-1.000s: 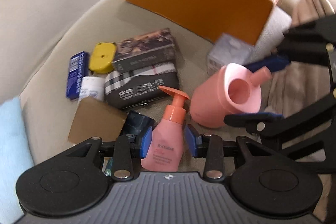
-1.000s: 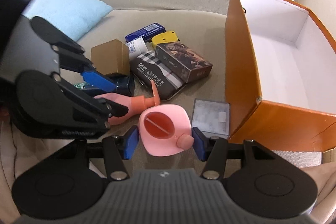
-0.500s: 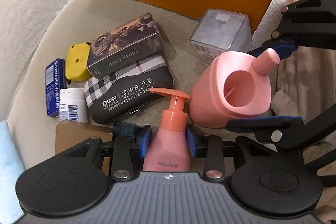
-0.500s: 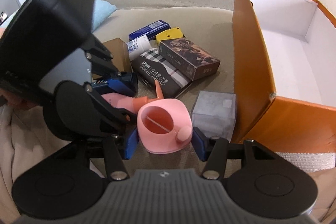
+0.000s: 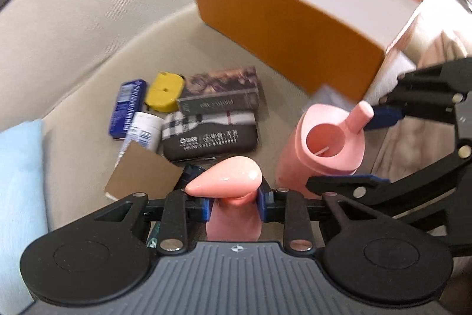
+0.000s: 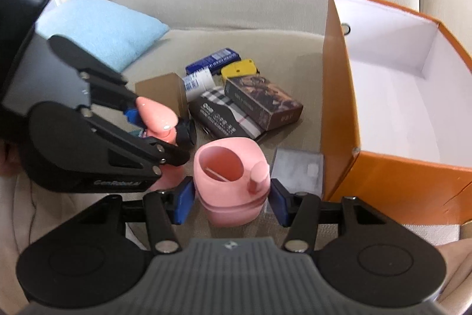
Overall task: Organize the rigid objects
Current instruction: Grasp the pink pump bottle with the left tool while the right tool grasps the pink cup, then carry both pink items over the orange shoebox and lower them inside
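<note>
My left gripper (image 5: 235, 204) is shut on a pink pump bottle (image 5: 227, 180), lifted off the sofa seat with its pump head toward the camera; it also shows in the right wrist view (image 6: 157, 120). My right gripper (image 6: 231, 198) is shut on a pink cup with a knob handle (image 6: 233, 176), also seen in the left wrist view (image 5: 327, 143). An open orange box (image 6: 339, 96) with a white, empty inside stands to the right (image 5: 283, 22).
On the beige sofa seat lie a plaid case (image 5: 211, 132), a photo-card box (image 5: 219, 98), a yellow case (image 5: 163, 90), a blue pack (image 5: 126, 108), a white tube (image 5: 143, 132), a brown carton (image 5: 141, 176), a clear cube (image 6: 298, 167) and a blue pillow (image 6: 100, 28).
My left gripper has closed on the pump bottle and raised it, tilting it toward the camera. My right gripper has lifted the pink cup slightly. Both views have pulled back from the box.
</note>
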A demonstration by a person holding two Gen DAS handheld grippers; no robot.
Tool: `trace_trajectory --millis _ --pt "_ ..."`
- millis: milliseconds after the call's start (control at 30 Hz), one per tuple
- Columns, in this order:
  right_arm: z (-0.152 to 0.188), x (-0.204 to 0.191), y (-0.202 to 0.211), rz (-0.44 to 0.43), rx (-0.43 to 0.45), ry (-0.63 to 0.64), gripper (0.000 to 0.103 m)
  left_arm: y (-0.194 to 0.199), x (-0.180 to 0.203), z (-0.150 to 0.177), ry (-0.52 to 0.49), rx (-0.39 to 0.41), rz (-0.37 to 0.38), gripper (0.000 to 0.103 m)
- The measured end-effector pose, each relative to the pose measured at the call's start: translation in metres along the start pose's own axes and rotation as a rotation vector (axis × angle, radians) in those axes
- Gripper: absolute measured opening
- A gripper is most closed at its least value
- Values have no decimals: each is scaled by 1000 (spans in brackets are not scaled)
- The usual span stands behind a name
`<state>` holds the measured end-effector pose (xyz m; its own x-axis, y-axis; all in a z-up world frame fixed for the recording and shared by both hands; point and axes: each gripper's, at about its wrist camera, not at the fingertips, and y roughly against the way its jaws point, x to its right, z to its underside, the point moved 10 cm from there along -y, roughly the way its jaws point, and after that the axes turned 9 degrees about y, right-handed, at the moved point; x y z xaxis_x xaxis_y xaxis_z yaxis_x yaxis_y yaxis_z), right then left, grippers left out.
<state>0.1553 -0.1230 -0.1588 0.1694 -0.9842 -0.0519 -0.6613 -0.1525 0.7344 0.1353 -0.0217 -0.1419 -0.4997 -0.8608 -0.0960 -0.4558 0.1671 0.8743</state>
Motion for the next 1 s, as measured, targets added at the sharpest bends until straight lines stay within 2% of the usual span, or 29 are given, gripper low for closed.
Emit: trace_trajectory --millis 133,267,433,567,600,667,767,833,933,1000 --pt "-5 1 18 15 47 18 56 32 -3 -11 108 95 12 32" --pt "-13 3 40 52 106 38 56 65 0 -23 168 197 16 31" --pt "-24 15 71 101 183 47 56 95 4 -43 194 299 24 29" --pt "-35 37 87 153 229 39 56 112 14 -64 171 372 27 29" --pt "-34 42 95 137 240 17 55 116 17 -71 164 387 34 29" --pt "-35 50 107 120 254 -28 56 120 24 -82 151 411 48 29" --pt "-46 71 126 144 294 -65 56 120 36 -104 136 445 80 29" --pt "-52 89 135 116 307 -131 56 116 43 -120 137 460 116 29" --pt "-53 120 134 151 251 -178 56 102 60 -140 136 453 208 29" --pt "-46 140 130 168 202 -218 56 87 77 -147 86 440 244 29"
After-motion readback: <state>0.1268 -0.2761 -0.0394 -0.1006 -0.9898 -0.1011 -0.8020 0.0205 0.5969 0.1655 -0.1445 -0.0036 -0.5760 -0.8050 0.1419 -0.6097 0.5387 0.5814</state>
